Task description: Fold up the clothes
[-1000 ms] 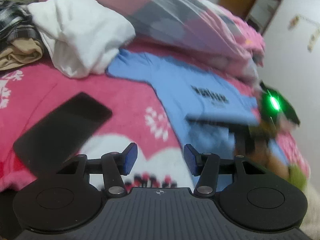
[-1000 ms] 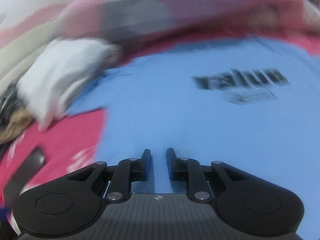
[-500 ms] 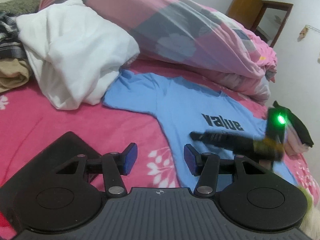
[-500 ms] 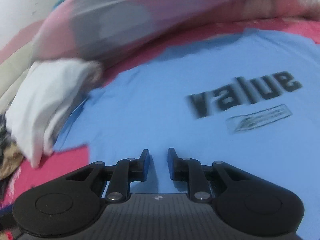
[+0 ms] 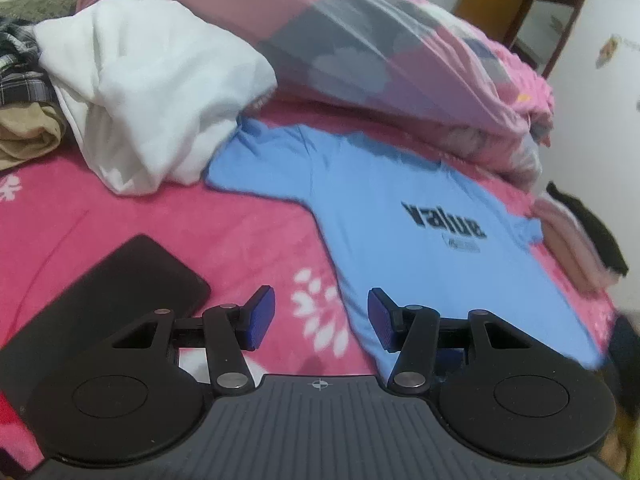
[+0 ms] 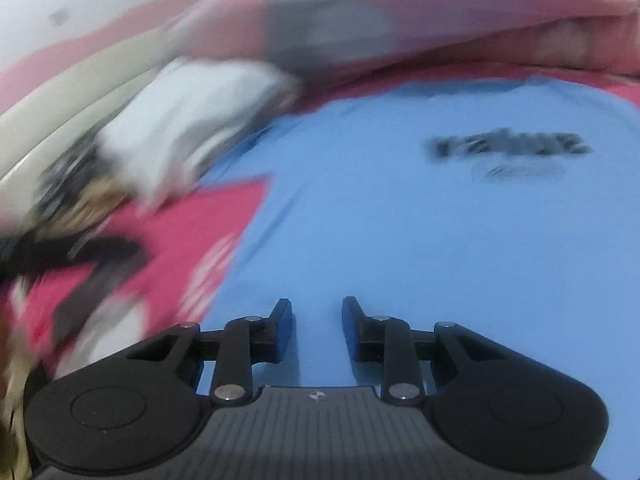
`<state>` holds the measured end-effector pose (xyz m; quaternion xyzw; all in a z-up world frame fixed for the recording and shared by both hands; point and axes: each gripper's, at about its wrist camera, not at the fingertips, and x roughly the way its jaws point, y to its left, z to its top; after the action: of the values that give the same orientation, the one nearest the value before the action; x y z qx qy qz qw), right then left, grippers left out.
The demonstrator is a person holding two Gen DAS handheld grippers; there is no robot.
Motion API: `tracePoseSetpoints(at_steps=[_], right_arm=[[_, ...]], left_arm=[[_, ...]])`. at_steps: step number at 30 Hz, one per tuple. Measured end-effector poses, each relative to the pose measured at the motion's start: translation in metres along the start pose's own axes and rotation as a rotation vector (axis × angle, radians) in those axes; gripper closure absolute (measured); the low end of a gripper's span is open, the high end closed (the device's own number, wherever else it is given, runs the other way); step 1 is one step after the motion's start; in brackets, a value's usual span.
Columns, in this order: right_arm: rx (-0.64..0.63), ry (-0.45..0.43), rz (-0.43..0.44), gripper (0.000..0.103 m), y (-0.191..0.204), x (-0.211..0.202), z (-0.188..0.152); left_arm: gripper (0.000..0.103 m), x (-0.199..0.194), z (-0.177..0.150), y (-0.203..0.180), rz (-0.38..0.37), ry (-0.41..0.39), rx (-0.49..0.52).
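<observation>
A bed covered in a fuzzy pink blanket with white flower prints filled both views, with open blanket between the left gripper and the near side edge of a light blue T-shirt printed "value", which lay spread flat on the blanket. A crumpled white garment touched the shirt's sleeve, a pink and grey patterned quilt bulked along its far edge, and a flat black phone-like slab lay just beside the left gripper. The left gripper's jaws stood wide apart over the shirt's edge, holding nothing, while the right gripper, in a motion-blurred view, sat low over the blue cloth with its jaws parted by a narrower gap and empty.
</observation>
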<state>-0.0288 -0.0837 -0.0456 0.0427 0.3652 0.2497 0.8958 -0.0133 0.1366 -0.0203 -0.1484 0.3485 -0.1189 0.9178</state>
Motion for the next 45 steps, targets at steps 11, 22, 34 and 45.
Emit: tracePoseSetpoints(at_steps=[11,22,34,45], right_arm=[[-0.096,-0.105,0.132,0.075,0.024,-0.055,-0.034],[-0.085,-0.181,0.158,0.078,0.003,-0.102,-0.072],[0.102,-0.209,-0.386,0.077,-0.126,-0.207,-0.134],[0.281,-0.470,-0.329,0.075,-0.162,-0.244,-0.111]], left_arm=[[0.051,-0.013,-0.030,-0.033,0.006,0.040,0.152],[0.051,-0.020,-0.065,-0.063,0.002,0.092,0.262],[0.049,-0.040,-0.116,-0.071,0.073,0.227,0.438],[0.049,-0.054,-0.080,-0.063,0.067,0.170,0.273]])
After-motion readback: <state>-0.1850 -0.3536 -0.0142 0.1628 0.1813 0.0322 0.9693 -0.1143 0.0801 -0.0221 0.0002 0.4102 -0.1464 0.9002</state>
